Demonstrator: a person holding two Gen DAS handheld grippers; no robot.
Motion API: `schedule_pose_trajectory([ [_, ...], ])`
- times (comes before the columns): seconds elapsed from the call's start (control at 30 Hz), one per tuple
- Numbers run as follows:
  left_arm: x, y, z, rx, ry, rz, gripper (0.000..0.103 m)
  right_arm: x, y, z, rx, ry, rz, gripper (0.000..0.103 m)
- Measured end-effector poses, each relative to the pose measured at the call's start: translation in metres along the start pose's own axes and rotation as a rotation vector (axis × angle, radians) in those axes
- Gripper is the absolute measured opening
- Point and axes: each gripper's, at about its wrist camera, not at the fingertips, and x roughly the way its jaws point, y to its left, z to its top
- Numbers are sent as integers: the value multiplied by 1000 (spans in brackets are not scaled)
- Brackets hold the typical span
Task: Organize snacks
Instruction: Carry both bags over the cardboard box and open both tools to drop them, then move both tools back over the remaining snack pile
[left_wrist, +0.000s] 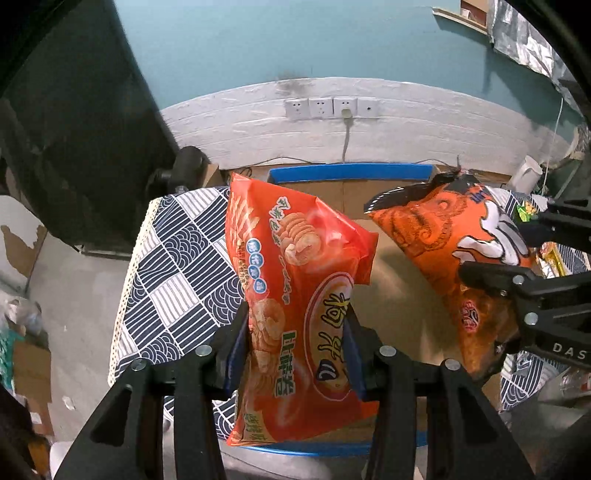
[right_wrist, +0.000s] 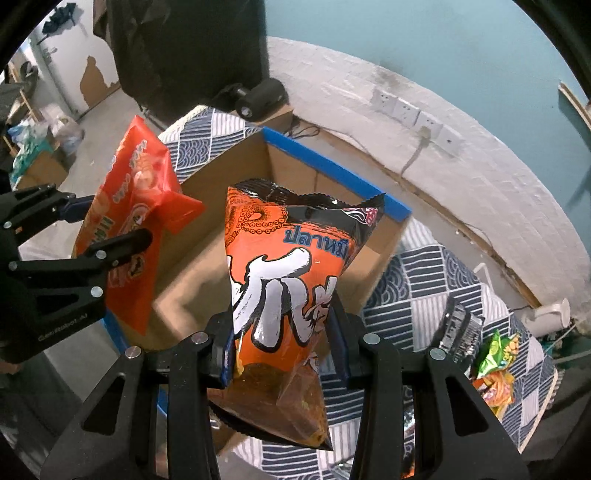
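Left wrist: red bag (left_wrist: 295, 295) btwn fingers (left_wrist: 236, 343).

We see both bags held over the box (right_wrist: 295, 206) on the worktop (right_wrist: 424, 288); more snacks (right_wrist: 495, 365) lie right of it.

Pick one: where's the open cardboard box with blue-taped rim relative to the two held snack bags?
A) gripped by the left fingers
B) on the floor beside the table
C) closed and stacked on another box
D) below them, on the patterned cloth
D: the open cardboard box with blue-taped rim sits on the navy-and-white patterned cloth, under the red shrimp-chip bag and the orange octopus-print snack bag.
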Motion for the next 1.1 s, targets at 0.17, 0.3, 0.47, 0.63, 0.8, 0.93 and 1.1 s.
schedule_pose_trajectory([
  [0.17, 2, -3, 0, 17, 7, 31, 62, 0, 4, 5, -11, -4, -36, 45],
  [0.3, -2, -3, 1, 31, -11, 71, 79, -8, 4, 6, -14, -33, -57, 68],
  [0.47, -9, -4, 2, 34, -30, 75, 80, -20, -2, 4, -7, -58, -71, 68],
  [0.63, -14, -8, 3, 48, -41, 75, 80, -34, -9, 0, 0, -83, -91, 68],
  [0.8, -21, -21, 6, 67, -55, 64, 80, -46, -19, -10, 18, -96, -100, 70],
  [0.93, -27, -36, 9, 92, -66, 49, 80, -56, -31, -21, 36, -104, -111, 70],
  [1.1, -34, -57, 13, 131, -79, 39, 80, -64, -42, -36, 35, -108, -146, 73],
])
